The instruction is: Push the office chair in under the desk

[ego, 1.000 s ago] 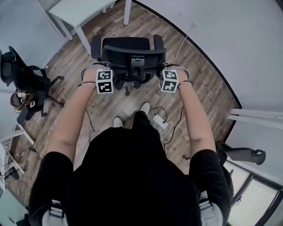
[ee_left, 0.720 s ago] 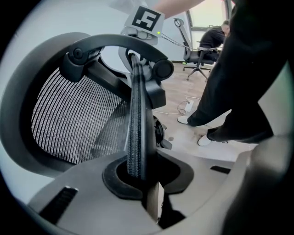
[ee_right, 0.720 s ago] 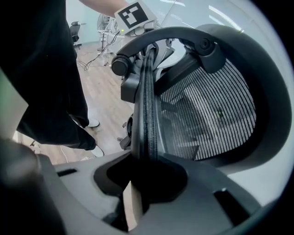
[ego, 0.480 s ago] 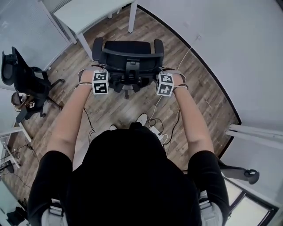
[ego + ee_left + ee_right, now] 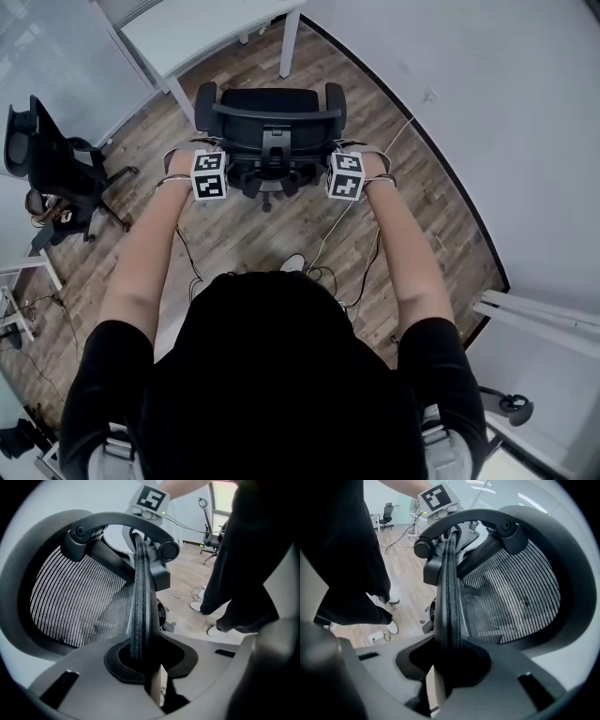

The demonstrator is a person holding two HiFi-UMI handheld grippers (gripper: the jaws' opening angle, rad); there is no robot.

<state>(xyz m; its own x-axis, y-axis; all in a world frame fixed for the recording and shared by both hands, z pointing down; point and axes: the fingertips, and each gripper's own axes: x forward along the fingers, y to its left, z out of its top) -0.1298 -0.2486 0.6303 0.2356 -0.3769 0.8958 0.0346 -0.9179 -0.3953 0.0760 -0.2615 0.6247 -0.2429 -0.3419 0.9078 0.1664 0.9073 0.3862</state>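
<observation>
The black mesh office chair [image 5: 270, 111] stands on the wood floor with its seat facing the white desk [image 5: 192, 28] at the top of the head view, close to the desk's edge. My left gripper [image 5: 211, 157] is shut on the left edge of the backrest [image 5: 139, 602], whose rim runs between the jaws. At the backrest's right edge [image 5: 451, 597] my right gripper [image 5: 345, 157] is shut the same way. In the two gripper views the left gripper [image 5: 140, 660] and the right gripper [image 5: 449, 667] each pinch the thin rim, mesh on one side.
A second black chair [image 5: 56, 169] stands at the left. Cables [image 5: 328, 253] trail over the floor behind the chair, by the person's feet. The desk's white leg [image 5: 289, 42] is just beyond the chair's right arm. A curved pale wall [image 5: 487, 112] bounds the right.
The chair and both grippers have moved toward the desk, and more of the desk now shows at the top. The person has stepped forward after it. Both grips are unchanged.
</observation>
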